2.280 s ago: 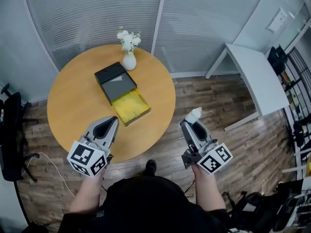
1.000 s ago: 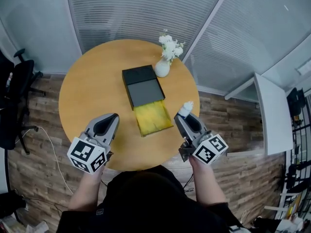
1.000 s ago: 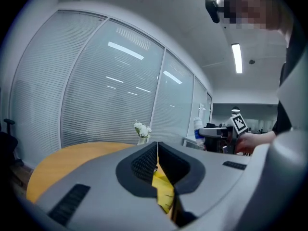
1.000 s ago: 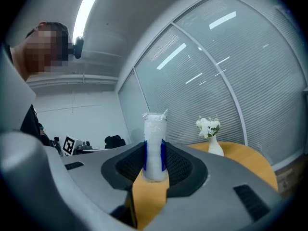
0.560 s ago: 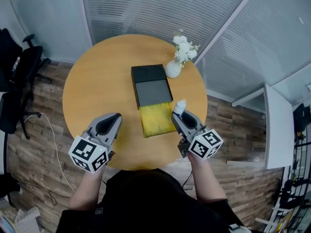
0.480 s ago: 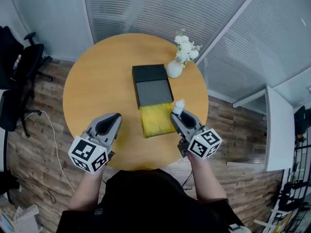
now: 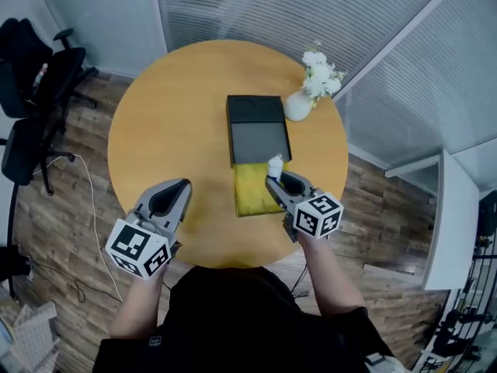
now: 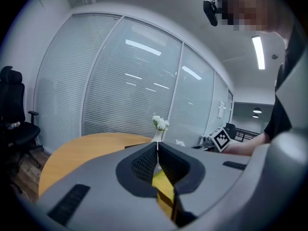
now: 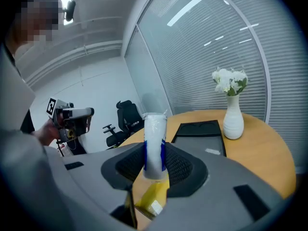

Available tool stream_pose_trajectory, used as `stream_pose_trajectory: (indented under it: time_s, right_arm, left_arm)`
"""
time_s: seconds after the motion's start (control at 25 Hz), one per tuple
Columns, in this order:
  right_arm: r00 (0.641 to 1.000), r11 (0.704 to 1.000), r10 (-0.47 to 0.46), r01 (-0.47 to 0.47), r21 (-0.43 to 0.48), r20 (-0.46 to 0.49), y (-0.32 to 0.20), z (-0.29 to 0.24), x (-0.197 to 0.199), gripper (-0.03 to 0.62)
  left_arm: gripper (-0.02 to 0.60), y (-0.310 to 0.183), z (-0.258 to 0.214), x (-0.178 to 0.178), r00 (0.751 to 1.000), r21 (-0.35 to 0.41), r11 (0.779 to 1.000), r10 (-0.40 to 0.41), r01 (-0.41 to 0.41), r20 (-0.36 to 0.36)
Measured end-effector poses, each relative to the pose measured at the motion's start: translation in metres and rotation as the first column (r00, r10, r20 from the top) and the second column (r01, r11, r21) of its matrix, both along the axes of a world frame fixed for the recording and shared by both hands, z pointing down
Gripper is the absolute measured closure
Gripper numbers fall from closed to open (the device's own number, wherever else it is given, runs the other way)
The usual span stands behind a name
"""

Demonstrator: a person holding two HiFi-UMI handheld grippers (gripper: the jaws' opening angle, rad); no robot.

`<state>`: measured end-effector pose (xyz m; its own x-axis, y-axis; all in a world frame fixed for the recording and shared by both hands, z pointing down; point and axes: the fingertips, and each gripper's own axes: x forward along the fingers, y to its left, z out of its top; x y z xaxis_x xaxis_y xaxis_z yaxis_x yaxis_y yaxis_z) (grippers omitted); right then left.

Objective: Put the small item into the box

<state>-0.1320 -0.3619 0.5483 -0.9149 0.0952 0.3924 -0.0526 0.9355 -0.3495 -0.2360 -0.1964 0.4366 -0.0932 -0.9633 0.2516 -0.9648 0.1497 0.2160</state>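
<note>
The small item is a white tube with a blue band, standing upright between the pads of my right gripper, which is shut on it. In the right gripper view the tube rises above the jaws. It hangs at the right edge of the box's yellow-lined tray. The box's black and grey part lies just beyond. My left gripper hovers over the table's near left, shut and empty.
The round wooden table carries a white vase with white flowers at the back right of the box. Black office chairs stand to the far left on the wood floor. Blinds cover the glass walls behind.
My right gripper has carried the tube from beyond the table's right edge leftwards to the yellow tray's right side. The left gripper has stayed where it was.
</note>
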Motion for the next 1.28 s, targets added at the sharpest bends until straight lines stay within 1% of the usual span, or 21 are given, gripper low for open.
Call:
stream_pose_trajectory:
  time_s: [0.2, 0.28, 0.44, 0.6, 0.84, 0.92, 1.04, 1.16, 1.28]
  right_arm:
    - [0.993, 0.998, -0.055, 0.053, -0.02, -0.107, 0.002, 0.043, -0.008, 0.456]
    - [0.985, 0.997, -0.078, 0.075, -0.025, -0.156, 0.004, 0.06, -0.007, 0.456]
    - [0.961, 0.991, -0.132, 0.123, -0.051, -0.242, 0.013, 0.095, -0.011, 0.456]
    - [0.929, 0.985, -0.17, 0.162, -0.053, -0.329, 0.018, 0.124, -0.012, 0.454]
    - [0.858, 0.974, -0.2, 0.224, -0.005, -0.473, 0.018, 0.159, -0.008, 0.451]
    - [0.84, 0.97, -0.209, 0.242, 0.0, -0.501, 0.019, 0.166, -0.007, 0.451]
    - [0.824, 0.968, -0.207, 0.25, 0.011, -0.527, 0.017, 0.173, -0.005, 0.448]
    - [0.818, 0.971, -0.191, 0.239, 0.018, -0.543, 0.014, 0.176, -0.002, 0.445]
    - [0.819, 0.976, -0.181, 0.218, 0.004, -0.544, 0.014, 0.177, 0.001, 0.436]
  left_arm:
    - [0.563, 0.015, 0.006, -0.005, 0.998, -0.031, 0.998, -0.059, 0.059, 0.014]
    - [0.563, 0.021, 0.01, -0.005, 0.997, -0.048, 0.996, -0.081, 0.082, 0.022]
    - [0.563, 0.033, 0.022, -0.009, 0.994, -0.069, 0.991, -0.111, 0.111, 0.005]
    - [0.563, 0.04, 0.029, -0.009, 0.991, -0.073, 0.989, -0.132, 0.131, -0.008]
    - [0.563, 0.046, 0.036, -0.009, 0.989, -0.069, 0.987, -0.146, 0.144, -0.017]
    - [0.563, 0.047, 0.037, -0.008, 0.989, -0.069, 0.987, -0.147, 0.145, -0.022]
    - [0.563, 0.046, 0.036, -0.007, 0.989, -0.067, 0.987, -0.147, 0.145, -0.024]
    - [0.563, 0.046, 0.031, -0.005, 0.99, -0.061, 0.988, -0.141, 0.139, -0.017]
    - [0.563, 0.046, 0.025, -0.003, 0.992, -0.053, 0.99, -0.129, 0.128, -0.007]
